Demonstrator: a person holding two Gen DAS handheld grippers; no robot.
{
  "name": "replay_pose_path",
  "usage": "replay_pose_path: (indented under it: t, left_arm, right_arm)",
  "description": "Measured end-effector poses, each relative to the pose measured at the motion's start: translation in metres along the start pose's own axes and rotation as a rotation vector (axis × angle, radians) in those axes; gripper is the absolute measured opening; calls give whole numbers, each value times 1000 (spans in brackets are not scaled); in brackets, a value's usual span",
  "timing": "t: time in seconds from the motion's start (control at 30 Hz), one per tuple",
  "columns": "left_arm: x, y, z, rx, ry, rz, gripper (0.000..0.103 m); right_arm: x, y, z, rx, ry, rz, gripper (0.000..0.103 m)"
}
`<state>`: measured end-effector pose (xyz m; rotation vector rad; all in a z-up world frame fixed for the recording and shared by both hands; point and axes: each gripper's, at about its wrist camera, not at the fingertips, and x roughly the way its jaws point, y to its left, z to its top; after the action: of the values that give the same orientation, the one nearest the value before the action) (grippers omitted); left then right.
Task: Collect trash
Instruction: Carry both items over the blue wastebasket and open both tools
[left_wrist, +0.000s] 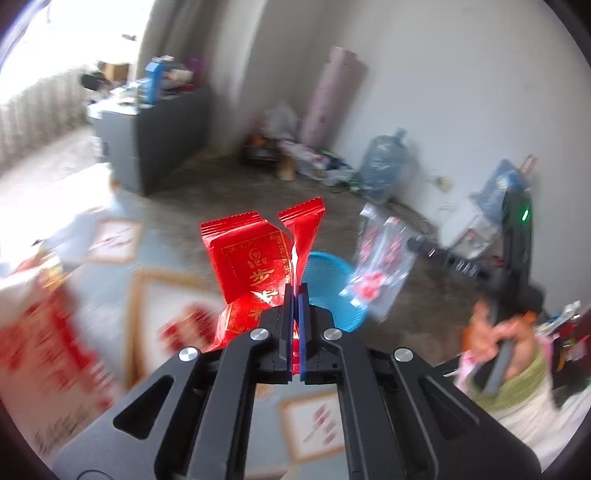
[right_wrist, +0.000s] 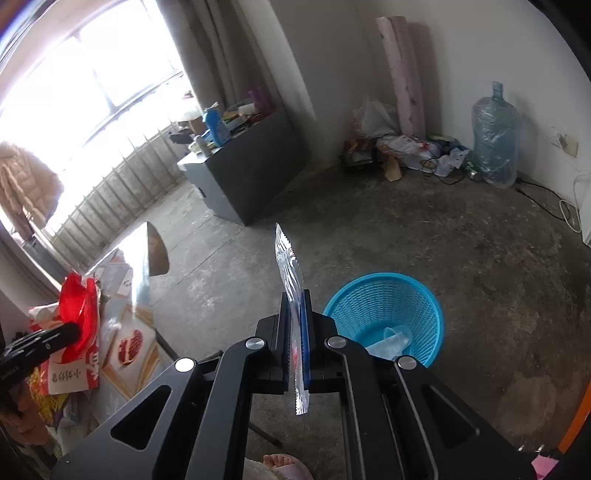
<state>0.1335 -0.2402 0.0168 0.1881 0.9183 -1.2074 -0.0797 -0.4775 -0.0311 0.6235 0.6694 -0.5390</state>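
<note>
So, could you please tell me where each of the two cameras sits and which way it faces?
Left wrist: on the left tool, looking down along it at a red wrapper it grips; the right tool, gripping a clear wrapper, and a hand show.
Right wrist: on the right tool, edge-on to the clear wrapper, facing the floor; the left tool and a foot show.
Shared: blue basket, grey cabinet, water jug.

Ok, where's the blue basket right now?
On the concrete floor: the blue basket sits just right of the right gripper and its clear wrapper.
</note>
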Motion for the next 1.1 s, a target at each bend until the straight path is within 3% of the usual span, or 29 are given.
replay_pose_path:
  t: [0.1,0.23,0.4,0.5,0.67,0.7,0.77,0.8,0.9,0.97,1.1]
  left_arm:
    - [47,-12,26,-26,70,-89,0]
    - [117,-30,46,-29,191,-138,1]
    - [214,-49,53,-23,352,-155,1]
    - [259,-53,52,-17,407,-139,2]
    - [315,-53,45,-41,493,-112,11]
    - [327,-51,46,-48,505,-100,16]
    - [343,-46,47,-60,509,-58,30]
    - [346,-44,47,-64,510,-44,35]
    - [347,-35,50,-84,498,-22,36]
    - [345,-33,53,-92,474,-19,37]
    - [327,-35,62,-73,425,-7,38]
  right_arm:
    - [13,-28,2,41,-7,-68,5]
    - [45,-59,-4,115,11,-114,5]
    - [102,-99,-11,236,57,-139,5]
    - [136,-119,-16,310,88,-152,5]
    - [183,-149,-32,409,129,-146,8]
    - [191,-156,-37,429,144,-139,8]
    - [208,-166,-44,465,175,-123,10]
    - [215,-172,-48,485,191,-102,17]
    - [228,-180,-58,504,224,-118,38]
    - [227,-182,-62,507,216,-112,47]
    - [221,-183,-64,519,212,-107,52]
